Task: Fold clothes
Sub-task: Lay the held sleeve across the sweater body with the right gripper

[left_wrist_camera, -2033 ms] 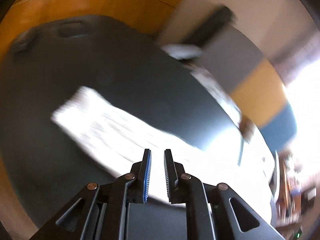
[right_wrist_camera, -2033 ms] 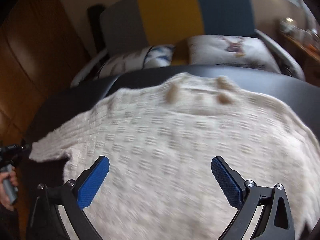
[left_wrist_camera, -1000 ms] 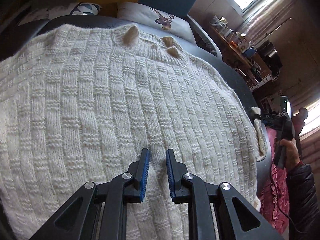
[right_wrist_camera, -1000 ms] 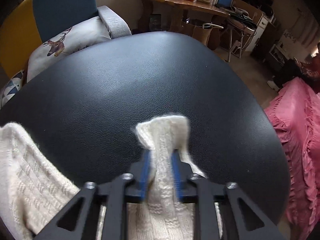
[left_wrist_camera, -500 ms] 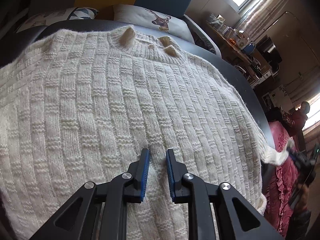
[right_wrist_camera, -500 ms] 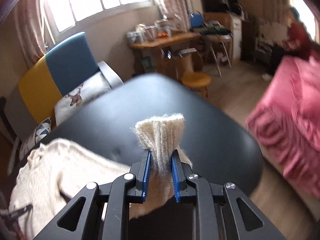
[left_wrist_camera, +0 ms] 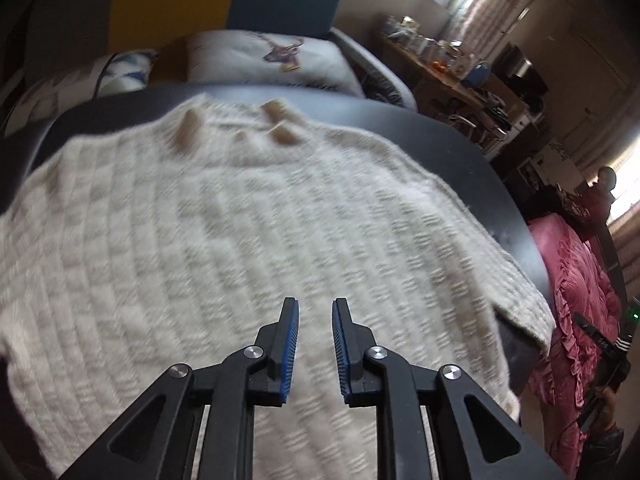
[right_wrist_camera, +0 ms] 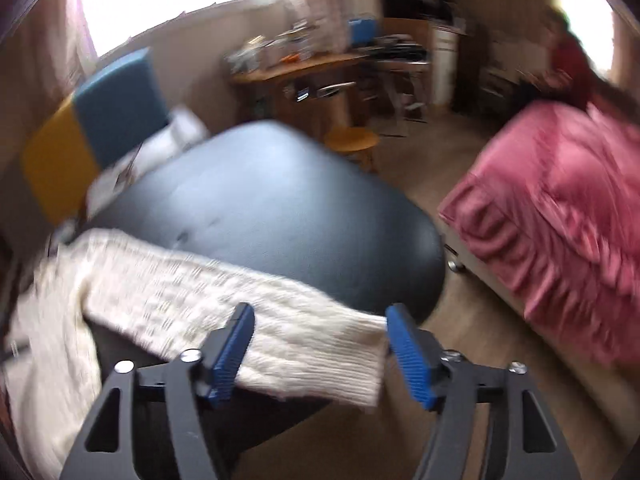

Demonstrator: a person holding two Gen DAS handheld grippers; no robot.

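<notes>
A cream knitted sweater lies spread on a black table, its neck toward the far side. My left gripper hovers above the sweater's lower body with its jaws nearly together and nothing between them. In the right wrist view the sweater's sleeve stretches across the black table toward its near edge. My right gripper is open, and the sleeve's ribbed cuff lies between its spread blue pads, loose.
A yellow and blue armchair with cushions stands behind the table. A pink bed is to the right, a cluttered wooden desk and a stool farther back. A person in red sits in the background.
My right gripper has opened and let go of the sleeve cuff, which now lies on the table. My left gripper has pulled back and risen a little over the sweater.
</notes>
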